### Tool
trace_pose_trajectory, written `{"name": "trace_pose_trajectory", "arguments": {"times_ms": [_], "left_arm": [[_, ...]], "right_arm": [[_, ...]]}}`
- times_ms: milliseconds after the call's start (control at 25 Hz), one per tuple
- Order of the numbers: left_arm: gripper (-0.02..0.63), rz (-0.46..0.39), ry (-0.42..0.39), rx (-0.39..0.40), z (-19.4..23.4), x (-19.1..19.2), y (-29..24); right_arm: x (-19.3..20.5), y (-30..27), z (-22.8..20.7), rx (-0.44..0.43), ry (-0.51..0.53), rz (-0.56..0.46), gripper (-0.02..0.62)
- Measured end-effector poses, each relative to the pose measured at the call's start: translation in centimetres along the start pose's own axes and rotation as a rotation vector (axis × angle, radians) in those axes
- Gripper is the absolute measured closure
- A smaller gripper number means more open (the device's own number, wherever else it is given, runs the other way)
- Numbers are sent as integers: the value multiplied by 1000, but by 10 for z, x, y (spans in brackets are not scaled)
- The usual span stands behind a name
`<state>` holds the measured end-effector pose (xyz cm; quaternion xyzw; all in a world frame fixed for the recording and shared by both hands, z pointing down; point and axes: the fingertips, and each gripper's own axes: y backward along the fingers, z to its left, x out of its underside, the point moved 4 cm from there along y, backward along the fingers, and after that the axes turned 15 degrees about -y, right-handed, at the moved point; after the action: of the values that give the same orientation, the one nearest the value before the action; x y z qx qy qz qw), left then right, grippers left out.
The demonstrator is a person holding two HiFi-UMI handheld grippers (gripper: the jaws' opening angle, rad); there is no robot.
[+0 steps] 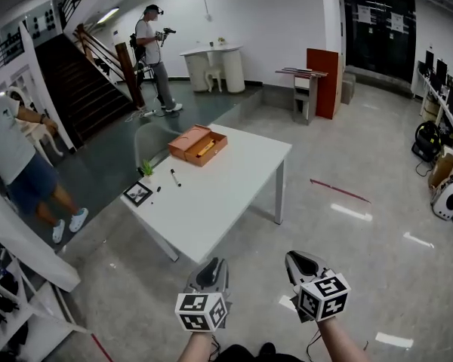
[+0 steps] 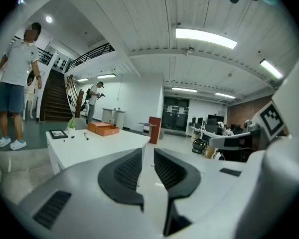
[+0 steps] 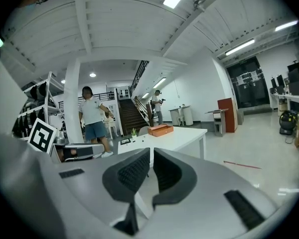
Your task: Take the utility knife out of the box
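Observation:
An open orange box (image 1: 198, 145) lies at the far end of the white table (image 1: 226, 194), with a yellow utility knife (image 1: 205, 148) inside it. Both grippers hang low in the head view, well short of the table's near corner. My left gripper (image 1: 214, 266) has its jaws a narrow slit apart with nothing between them. My right gripper (image 1: 302, 261) is shut and empty. The left gripper view looks along the left gripper (image 2: 148, 156) to the box (image 2: 103, 129) far off. In the right gripper view the box (image 3: 160, 130) sits beyond the right gripper (image 3: 151, 156).
On the table also lie a black pen (image 1: 175, 177), a small green plant (image 1: 146, 169) and a framed marker card (image 1: 138, 194). One person (image 1: 15, 164) stands left of the table, another (image 1: 152, 51) by the stairs. White shelving (image 1: 7, 300) is at my lower left.

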<state>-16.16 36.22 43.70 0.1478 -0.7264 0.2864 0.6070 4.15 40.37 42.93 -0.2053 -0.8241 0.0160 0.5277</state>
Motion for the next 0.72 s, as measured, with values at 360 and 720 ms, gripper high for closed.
{"name": "trace_pose_trajectory", "arguments": {"times_ms": [360, 720], "left_arm": [[508, 37, 10, -18, 2, 11, -14], [476, 48, 42, -36, 48, 14, -76]], "right_arm": [[7, -11, -13, -3, -74, 30, 525], [-3, -76, -38, 2, -114, 69, 436]]}}
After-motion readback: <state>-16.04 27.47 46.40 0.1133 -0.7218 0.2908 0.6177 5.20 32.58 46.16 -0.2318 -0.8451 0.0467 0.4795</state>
